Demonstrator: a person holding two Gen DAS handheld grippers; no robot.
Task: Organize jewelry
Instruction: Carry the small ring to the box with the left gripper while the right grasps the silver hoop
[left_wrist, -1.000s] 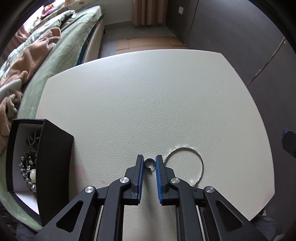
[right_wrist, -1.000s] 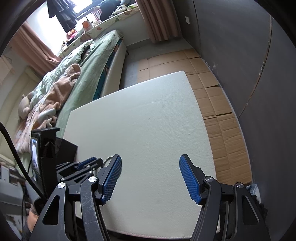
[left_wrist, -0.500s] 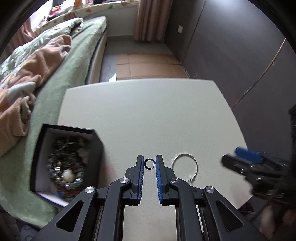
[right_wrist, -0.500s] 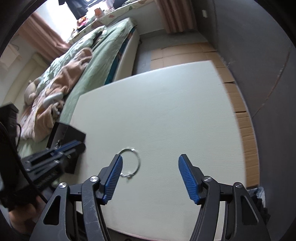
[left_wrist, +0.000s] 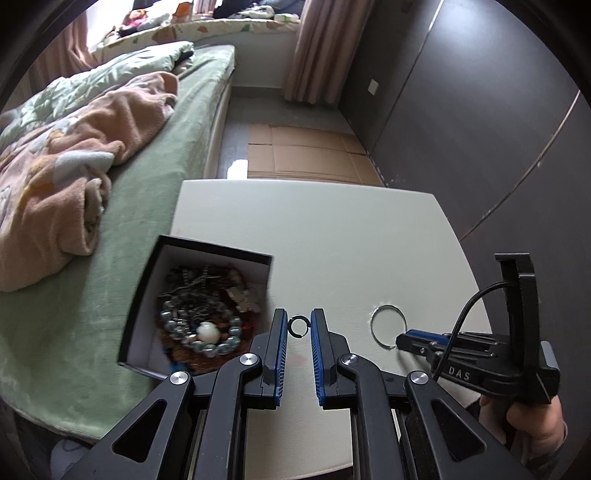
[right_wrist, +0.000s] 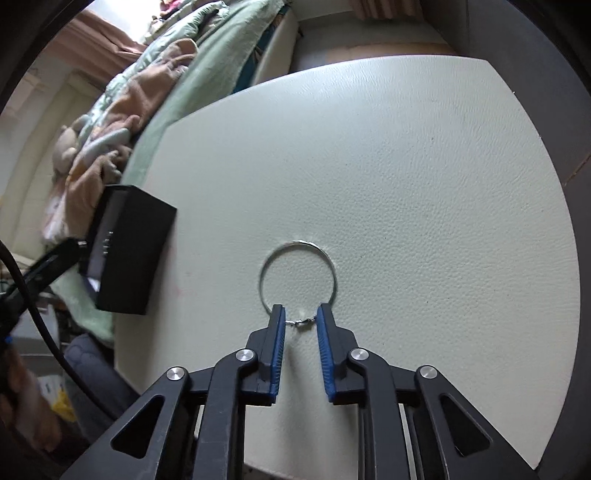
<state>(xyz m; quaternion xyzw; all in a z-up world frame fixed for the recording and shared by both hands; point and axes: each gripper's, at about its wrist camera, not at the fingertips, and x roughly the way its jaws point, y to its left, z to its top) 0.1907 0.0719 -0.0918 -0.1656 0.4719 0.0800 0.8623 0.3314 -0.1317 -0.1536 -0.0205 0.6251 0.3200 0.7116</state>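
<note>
My left gripper (left_wrist: 299, 328) is shut on a small dark ring (left_wrist: 298, 327) and holds it above the white table (left_wrist: 332, 236), just right of an open black jewelry box (left_wrist: 144, 299) full of beads and chains. A large silver hoop (right_wrist: 298, 275) lies flat on the table; it also shows in the left wrist view (left_wrist: 388, 326). My right gripper (right_wrist: 300, 320) is low over the table with its jaws narrowed around the hoop's clasp at the near edge. The box shows at the left of the right wrist view (right_wrist: 133, 254).
A bed with a green cover and pink blanket (left_wrist: 92, 147) runs along the table's left side. Dark wall panels (left_wrist: 480, 129) stand to the right. Cardboard sheets (left_wrist: 306, 155) cover the floor beyond the table.
My left gripper has lifted the small ring off the table and risen higher. My right gripper has moved down to the hoop and its jaws have closed in around the clasp.
</note>
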